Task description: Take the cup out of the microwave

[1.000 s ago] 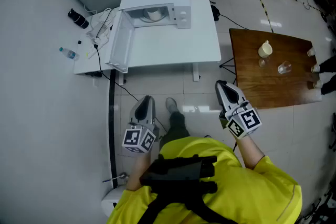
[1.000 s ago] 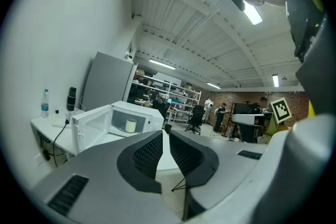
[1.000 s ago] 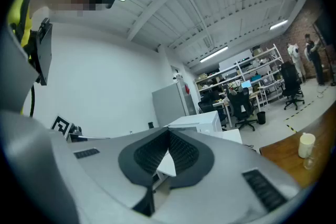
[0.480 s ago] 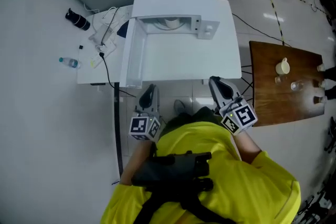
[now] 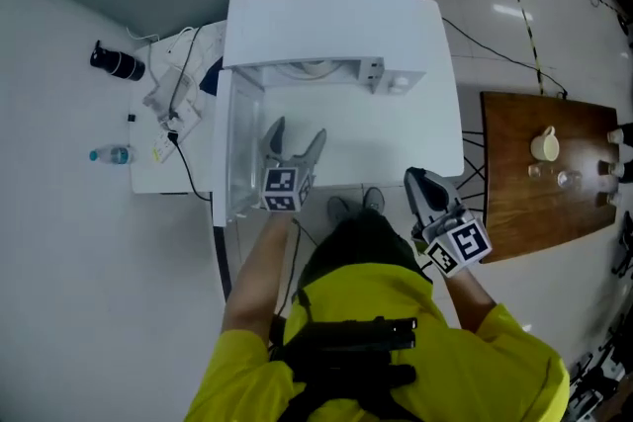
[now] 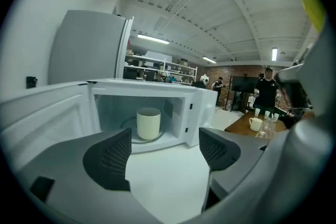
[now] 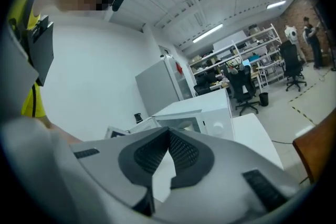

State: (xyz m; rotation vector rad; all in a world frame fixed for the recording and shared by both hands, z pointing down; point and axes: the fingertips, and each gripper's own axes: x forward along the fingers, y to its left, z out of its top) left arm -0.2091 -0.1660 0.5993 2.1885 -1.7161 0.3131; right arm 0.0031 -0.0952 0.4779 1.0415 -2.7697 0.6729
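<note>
A white microwave (image 5: 321, 10) stands on a white table (image 5: 396, 138) with its door (image 5: 235, 148) swung open to the left. A cream cup (image 6: 148, 123) stands upright on the turntable inside; from the head view only its rim (image 5: 315, 67) shows. My left gripper (image 5: 297, 131) hovers over the table in front of the cavity and points at the cup. Its jaws are opening, with nothing between them, and the cup is still well beyond the fingertips (image 6: 113, 157). My right gripper (image 5: 420, 181) is shut and empty, off the table's front right corner.
A brown wooden table (image 5: 514, 212) at the right carries a mug (image 5: 545, 144) and some glasses. Left of the microwave lie cables, a black object (image 5: 117, 62) and a water bottle (image 5: 109, 154). People stand far behind in the left gripper view.
I have stepped up to the table. The left gripper moved forward over the table toward the microwave opening and its jaws went from shut to wide apart. The right gripper came forward, still shut.
</note>
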